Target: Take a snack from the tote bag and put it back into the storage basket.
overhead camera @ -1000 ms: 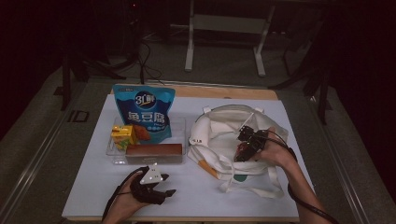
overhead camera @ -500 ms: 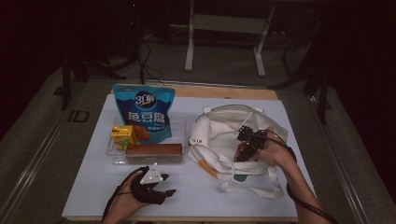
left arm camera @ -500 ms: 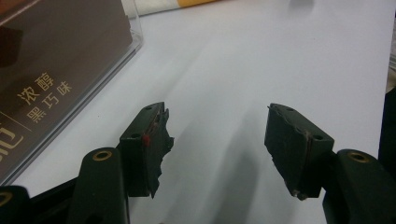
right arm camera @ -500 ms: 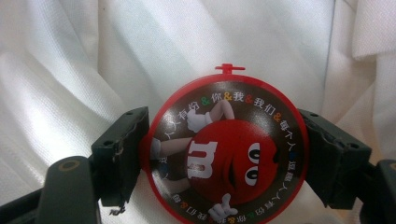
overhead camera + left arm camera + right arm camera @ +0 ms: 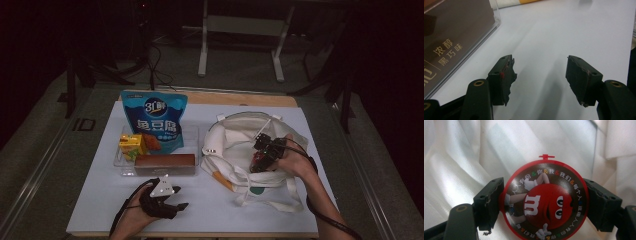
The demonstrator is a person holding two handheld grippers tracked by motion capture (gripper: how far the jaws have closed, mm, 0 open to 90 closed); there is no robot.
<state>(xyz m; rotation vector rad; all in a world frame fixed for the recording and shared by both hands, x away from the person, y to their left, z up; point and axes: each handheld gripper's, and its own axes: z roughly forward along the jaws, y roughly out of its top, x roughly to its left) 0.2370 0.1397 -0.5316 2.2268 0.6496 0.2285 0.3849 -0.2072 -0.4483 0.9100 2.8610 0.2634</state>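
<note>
Packing is judged to be the step in hand: a round red candy tin [image 5: 545, 201] is pinched by its rim between both jaws of the right gripper [image 5: 263, 154], directly over the open white tote bag [image 5: 235, 132]. A lowering into the bag's mouth and a release seem called for next. The left gripper [image 5: 540, 75] is held spread and empty, with the brown box [image 5: 451, 37] just beside its left jaw.

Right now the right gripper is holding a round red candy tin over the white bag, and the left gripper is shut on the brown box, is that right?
Not quite. The left gripper is open and holds nothing, as the left gripper view shows; the brown box lies beside it. The right gripper does hold the candy tin over the white bag.
</note>
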